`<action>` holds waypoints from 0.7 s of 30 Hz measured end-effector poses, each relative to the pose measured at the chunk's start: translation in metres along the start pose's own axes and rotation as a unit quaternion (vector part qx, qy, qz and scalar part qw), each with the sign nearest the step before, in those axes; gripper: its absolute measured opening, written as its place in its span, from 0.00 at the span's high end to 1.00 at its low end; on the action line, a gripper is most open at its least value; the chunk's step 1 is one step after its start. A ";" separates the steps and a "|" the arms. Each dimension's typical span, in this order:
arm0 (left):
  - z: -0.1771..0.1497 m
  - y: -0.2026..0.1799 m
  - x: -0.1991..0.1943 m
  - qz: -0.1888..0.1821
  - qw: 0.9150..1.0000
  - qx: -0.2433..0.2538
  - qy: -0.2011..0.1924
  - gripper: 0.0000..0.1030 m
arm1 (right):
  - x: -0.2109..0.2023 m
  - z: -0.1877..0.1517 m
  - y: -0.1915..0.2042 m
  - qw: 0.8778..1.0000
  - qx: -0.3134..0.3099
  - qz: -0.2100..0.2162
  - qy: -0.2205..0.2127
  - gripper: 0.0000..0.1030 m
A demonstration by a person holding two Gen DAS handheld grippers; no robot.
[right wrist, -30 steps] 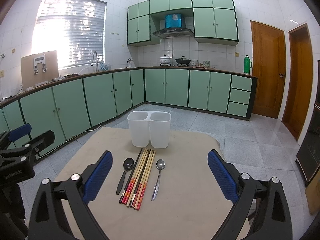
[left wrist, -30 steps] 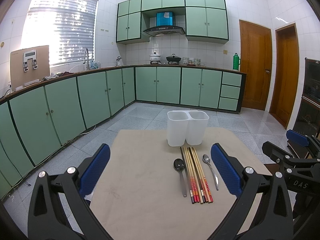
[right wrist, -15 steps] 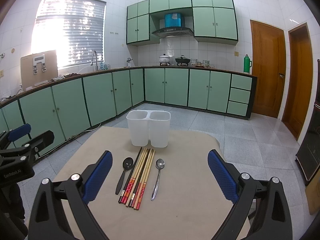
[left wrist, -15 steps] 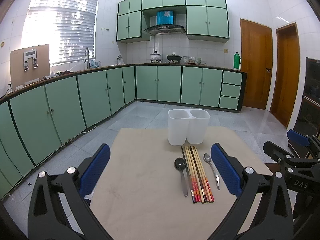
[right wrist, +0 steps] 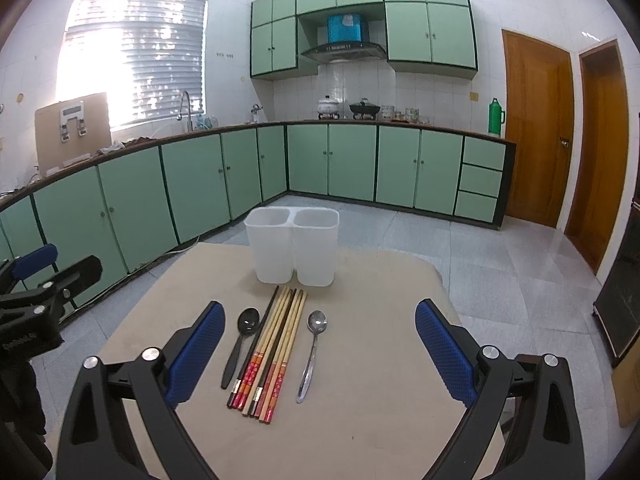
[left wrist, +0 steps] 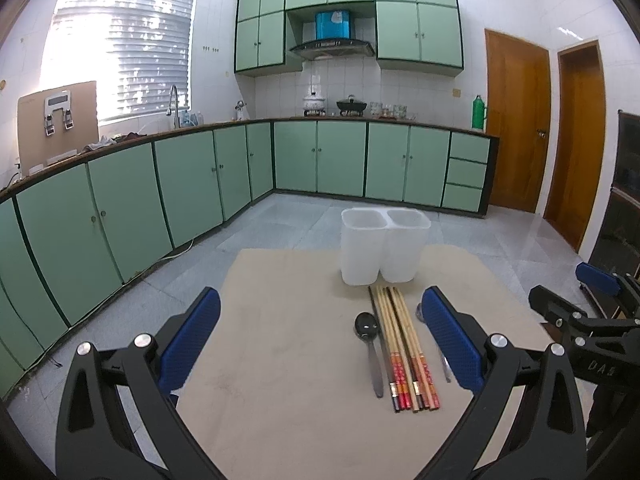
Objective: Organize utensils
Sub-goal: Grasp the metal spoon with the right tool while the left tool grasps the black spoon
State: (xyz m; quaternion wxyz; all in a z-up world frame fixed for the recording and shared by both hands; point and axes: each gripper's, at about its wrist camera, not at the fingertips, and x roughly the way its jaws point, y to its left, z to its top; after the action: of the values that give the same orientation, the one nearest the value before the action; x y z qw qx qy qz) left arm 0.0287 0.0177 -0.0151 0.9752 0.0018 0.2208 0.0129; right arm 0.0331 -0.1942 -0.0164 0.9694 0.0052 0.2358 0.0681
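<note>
Utensils lie ahead of both claws on the table point(right wrist: 380, 420), long axes pointing at the bin point(right wrist: 292, 248), handles toward us. Right claw point(right wrist: 316, 356) straddles them, so it's nearer; left claw point(left wrist: 320, 344) sits off to their left. Both wide open, empty. Count: 2 spoons, black point(right wrist: 240, 344) and steel point(right wrist: 312, 356); chopsticks point(right wrist: 272, 356) roughly 6, bundled; 1 two-cell bin

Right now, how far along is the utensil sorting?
Nothing looks done yet: the two-compartment white holder shows no utensils in it. Nothing is in hand either; the left tongs and the right tongs are open. Left to sort: black spoon, chopsticks and silver spoon, all lying on the table.
</note>
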 end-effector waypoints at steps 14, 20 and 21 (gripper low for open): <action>-0.021 0.014 0.133 0.028 0.994 0.008 0.109 0.05 | 0.143 -0.016 -0.009 0.991 0.013 0.020 0.133 0.28; -0.032 0.011 0.170 0.025 0.989 0.010 0.143 0.05 | 0.196 -0.028 -0.005 0.983 0.001 0.022 0.183 0.41; -0.033 0.010 0.174 0.023 0.989 0.011 0.146 0.05 | 0.204 -0.030 -0.005 0.981 0.001 0.023 0.190 0.43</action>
State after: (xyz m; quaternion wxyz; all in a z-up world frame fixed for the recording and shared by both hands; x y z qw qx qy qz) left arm 0.1706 0.0317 -0.1200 0.9319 0.0154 0.3608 0.0335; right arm 0.1992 -0.1719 -0.1368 0.9049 -0.0018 0.4160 0.0905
